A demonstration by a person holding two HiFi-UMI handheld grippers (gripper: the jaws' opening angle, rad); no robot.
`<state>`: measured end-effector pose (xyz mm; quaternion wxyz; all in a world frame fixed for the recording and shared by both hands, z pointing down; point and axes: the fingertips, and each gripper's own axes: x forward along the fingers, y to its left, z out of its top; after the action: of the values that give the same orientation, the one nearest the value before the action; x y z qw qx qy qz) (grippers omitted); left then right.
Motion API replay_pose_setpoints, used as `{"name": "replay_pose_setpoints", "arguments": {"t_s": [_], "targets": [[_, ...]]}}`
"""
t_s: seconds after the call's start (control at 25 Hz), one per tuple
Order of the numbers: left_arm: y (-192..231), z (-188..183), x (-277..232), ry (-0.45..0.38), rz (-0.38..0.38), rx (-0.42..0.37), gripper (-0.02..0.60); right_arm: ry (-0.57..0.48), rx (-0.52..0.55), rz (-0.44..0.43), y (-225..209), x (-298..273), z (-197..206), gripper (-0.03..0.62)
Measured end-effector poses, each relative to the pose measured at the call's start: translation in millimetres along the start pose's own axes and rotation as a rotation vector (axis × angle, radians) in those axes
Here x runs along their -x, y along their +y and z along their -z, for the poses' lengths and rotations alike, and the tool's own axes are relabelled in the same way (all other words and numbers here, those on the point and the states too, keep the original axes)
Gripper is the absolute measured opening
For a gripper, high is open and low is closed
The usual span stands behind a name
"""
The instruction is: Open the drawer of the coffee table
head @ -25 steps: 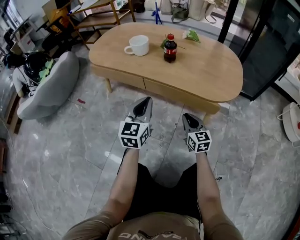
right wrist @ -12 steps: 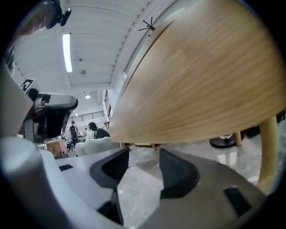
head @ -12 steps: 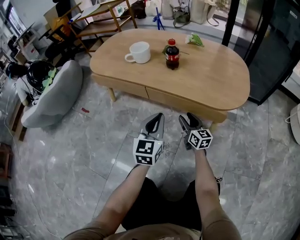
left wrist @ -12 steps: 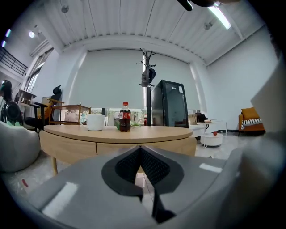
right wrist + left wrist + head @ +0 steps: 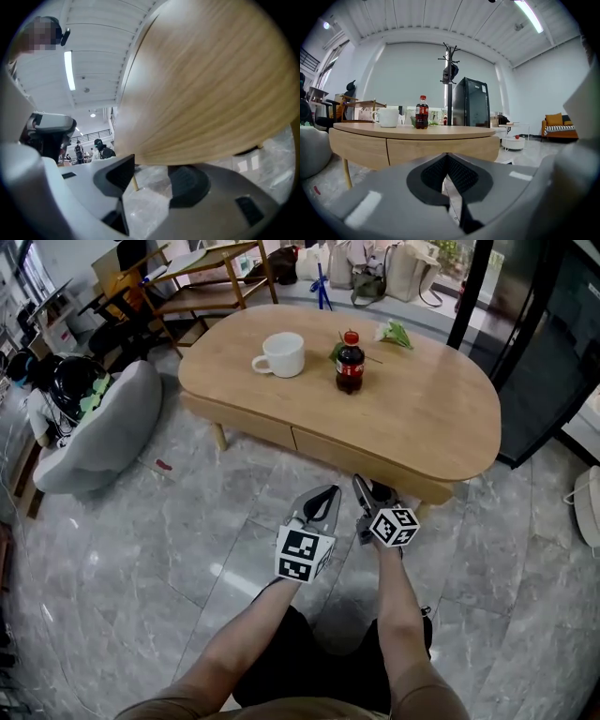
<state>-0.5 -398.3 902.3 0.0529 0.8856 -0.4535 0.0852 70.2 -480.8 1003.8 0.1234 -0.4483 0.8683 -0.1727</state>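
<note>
- Step: approach, drawer (image 5: 352,454) not yet touched. It sits shut, flush in the front apron of the coffee table (image 5: 422,418), on the side facing the person.
- Two drawer fronts show side by side with a seam between them. The right-hand one (as seen from the head view) is nearest the grippers, so probably the target.
- Right gripper (image 5: 364,491): low, just beside the apron. In its own view the right gripper (image 5: 152,176) has jaws released, a clear gap with nothing in it, and the wood panel (image 5: 211,93) looms just above and ahead.
- Left gripper (image 5: 330,493): beside the right one, a bit further from the table. In its own view the left gripper (image 5: 447,159) has jaws clenched tip to tip on nothing and faces the drawer front (image 5: 440,149).
- Worktop carries a cup (image 5: 281,354), a bottle (image 5: 350,364) and a flower (image 5: 394,334), all well back from the front edge.
- No handle or knob visible on the front (can't tell if there is a lip underneath).
- Next move, my guess: bring the open right jaws onto the drawer's bottom edge, close, then pull straight out toward the person. Pull smoothly, since a jerk could topple the bottle.
</note>
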Motion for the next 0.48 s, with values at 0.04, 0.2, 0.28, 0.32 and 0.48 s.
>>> {"name": "replay_pose_setpoints", "arguments": {"t_s": [0.04,0.2,0.28,0.32,0.48], "targets": [[0,1,1,0.001,0.006,0.003,-0.009,-0.012,-0.003,0.002,-2,-2,-1,0.195],[2,-1,3,0.000,0.021,0.007,-0.009,-0.023,0.008,-0.023,-4,-10,-7,0.196],[5,-2,6,0.000,0.018,0.008,-0.009,-0.018,0.011,-0.042,-2,-13,-7,0.198],[6,-2,8,0.001,0.017,0.008,-0.009,-0.016,0.009,-0.049,-2,-13,-6,0.198],[7,-3,14,0.003,0.019,0.008,-0.009,-0.006,-0.018,-0.068,-2,-10,-7,0.198]]}}
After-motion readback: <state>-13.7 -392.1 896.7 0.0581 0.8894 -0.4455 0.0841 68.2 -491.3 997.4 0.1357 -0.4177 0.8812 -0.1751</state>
